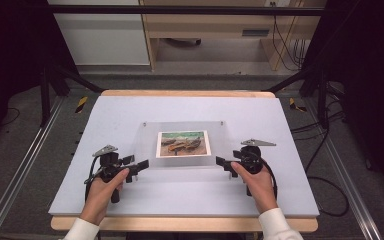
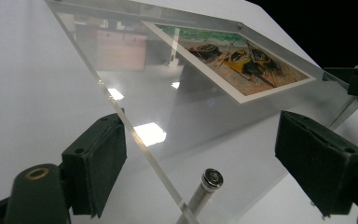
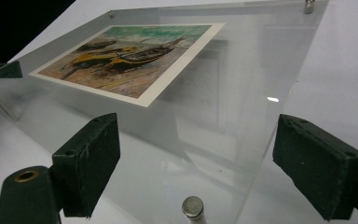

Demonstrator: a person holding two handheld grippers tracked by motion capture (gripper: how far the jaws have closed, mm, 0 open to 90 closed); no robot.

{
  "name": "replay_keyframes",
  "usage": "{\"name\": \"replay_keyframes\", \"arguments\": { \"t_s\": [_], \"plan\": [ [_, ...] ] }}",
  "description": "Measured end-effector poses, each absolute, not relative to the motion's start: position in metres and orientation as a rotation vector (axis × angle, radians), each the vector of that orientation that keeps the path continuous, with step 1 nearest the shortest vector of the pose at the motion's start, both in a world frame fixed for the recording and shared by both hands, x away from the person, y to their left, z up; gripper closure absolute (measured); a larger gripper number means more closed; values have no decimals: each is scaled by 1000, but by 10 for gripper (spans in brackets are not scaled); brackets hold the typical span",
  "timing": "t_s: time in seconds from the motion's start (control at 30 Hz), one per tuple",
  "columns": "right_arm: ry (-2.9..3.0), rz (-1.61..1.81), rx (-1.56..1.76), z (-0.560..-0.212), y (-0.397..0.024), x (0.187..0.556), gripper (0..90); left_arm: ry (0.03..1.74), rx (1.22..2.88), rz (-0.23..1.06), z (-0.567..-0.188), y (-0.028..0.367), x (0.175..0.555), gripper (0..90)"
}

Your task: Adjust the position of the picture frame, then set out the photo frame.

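Bracketing the acrylic frame [image 1: 182, 144] mid-picture: left hand-held gripper [image 1: 141, 166] and right hand-held gripper [image 1: 221, 162] both open; next we pinch its corners.

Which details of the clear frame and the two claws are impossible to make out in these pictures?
- Clear frame, high view: its near corners lie behind the left claw and right claw.
- Metal standoff, left gripper view: its base is cut off by the bottom edge.
- Boat print, high view: too small for detail.
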State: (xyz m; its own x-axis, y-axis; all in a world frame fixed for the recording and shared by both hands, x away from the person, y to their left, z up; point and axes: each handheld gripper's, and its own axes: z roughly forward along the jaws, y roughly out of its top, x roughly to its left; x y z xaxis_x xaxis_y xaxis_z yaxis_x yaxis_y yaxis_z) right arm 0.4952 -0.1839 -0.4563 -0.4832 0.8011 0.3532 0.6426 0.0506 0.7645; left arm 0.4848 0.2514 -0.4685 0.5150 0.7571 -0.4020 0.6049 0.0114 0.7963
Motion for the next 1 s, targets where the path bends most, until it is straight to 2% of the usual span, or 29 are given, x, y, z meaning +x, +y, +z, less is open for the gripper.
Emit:
{"name": "replay_keyframes", "arguments": {
  "t_s": [0.7, 1.0],
  "plan": [
    [2176, 1494, 1592, -463, -184, 499, 128, 1170, 1690, 162, -469, 252, 491, 164],
    [2176, 1476, 1587, -462, -184, 499, 138, 1168, 1694, 155, -468, 256, 493, 208]
  ]
}}
